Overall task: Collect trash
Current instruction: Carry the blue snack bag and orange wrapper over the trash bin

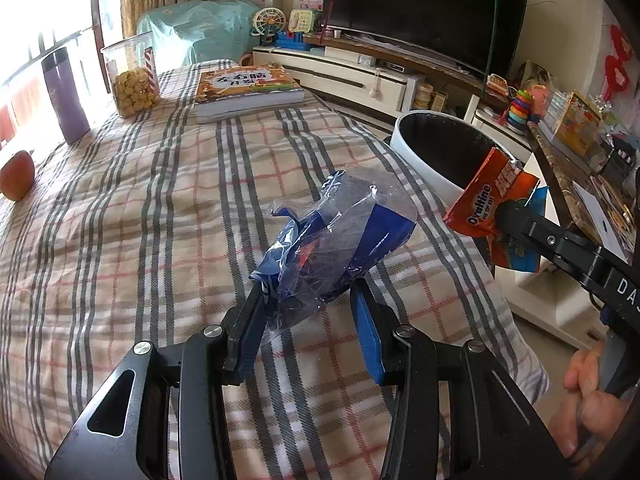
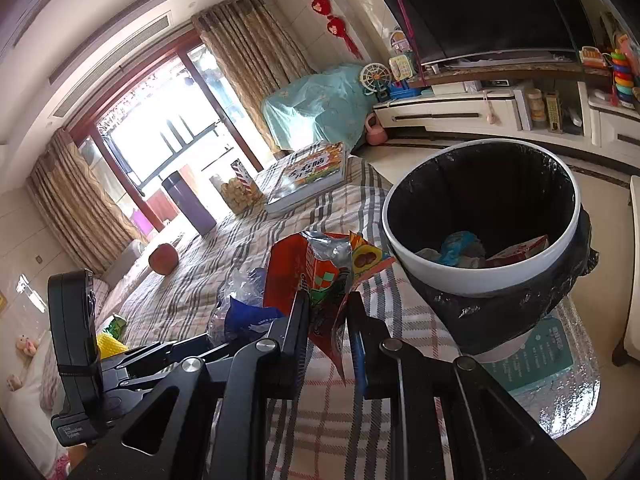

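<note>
Trash here is two wrappers, one in each gripper. The blue and clear plastic wrapper [image 1: 340, 240] is crumpled and held above the plaid cloth [image 1: 140, 208] covering the bench; the left gripper [image 1: 308, 300] has its jaws partly closed on the wrapper's lower end, the blue pads pressing its sides. The orange Ovaltine packet [image 1: 490, 208] hangs past the bench's right edge, pinched by the right gripper [image 2: 326, 300], whose jaws are nearly together with the foil between them. A hand [image 1: 588, 396] grips that tool's handle. Just beyond the packet stands the white trash bin [image 2: 480, 276], lined with a black bag and already holding some scraps, set on the floor beside the bench's right edge. Toward the far edge of the bench lie a book [image 1: 248, 90], a clear jar of snacks [image 1: 132, 80] and a purple tumbler [image 1: 66, 96]; an apple [image 1: 16, 176] sits near the left edge.
</note>
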`<state>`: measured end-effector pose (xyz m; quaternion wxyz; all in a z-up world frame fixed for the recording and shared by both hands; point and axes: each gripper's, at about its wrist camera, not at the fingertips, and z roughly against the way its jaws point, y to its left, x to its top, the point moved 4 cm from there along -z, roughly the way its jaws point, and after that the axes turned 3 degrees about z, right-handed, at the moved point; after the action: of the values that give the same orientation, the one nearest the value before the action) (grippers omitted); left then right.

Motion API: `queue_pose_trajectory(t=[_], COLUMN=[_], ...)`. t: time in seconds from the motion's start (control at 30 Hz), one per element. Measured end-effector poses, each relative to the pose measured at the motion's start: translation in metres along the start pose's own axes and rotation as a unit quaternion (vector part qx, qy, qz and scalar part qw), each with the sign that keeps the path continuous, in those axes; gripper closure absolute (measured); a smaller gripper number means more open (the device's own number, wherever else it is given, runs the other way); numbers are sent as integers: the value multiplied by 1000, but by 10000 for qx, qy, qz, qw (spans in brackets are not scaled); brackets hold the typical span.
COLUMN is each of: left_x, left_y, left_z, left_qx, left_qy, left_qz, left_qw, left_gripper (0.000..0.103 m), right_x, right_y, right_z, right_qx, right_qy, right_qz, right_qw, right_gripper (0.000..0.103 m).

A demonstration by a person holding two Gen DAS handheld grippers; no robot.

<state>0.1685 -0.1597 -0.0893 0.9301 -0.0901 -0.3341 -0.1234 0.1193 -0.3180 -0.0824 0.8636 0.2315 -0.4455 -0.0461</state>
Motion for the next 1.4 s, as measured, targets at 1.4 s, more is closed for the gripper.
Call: queue_pose_trajectory(t=[1.4], left_x=[19], left_y=[-15], left_z=[-1], left_qx=[-184], left_qy=[-75], left_qz=[-137], left_qw=[9997], left_gripper=[62], right_x=[4], right_y=[-15], right_z=[4], right_qx=[-227], right_qy=[124], right_qz=[232], right_qw=[9994], right_gripper=[84])
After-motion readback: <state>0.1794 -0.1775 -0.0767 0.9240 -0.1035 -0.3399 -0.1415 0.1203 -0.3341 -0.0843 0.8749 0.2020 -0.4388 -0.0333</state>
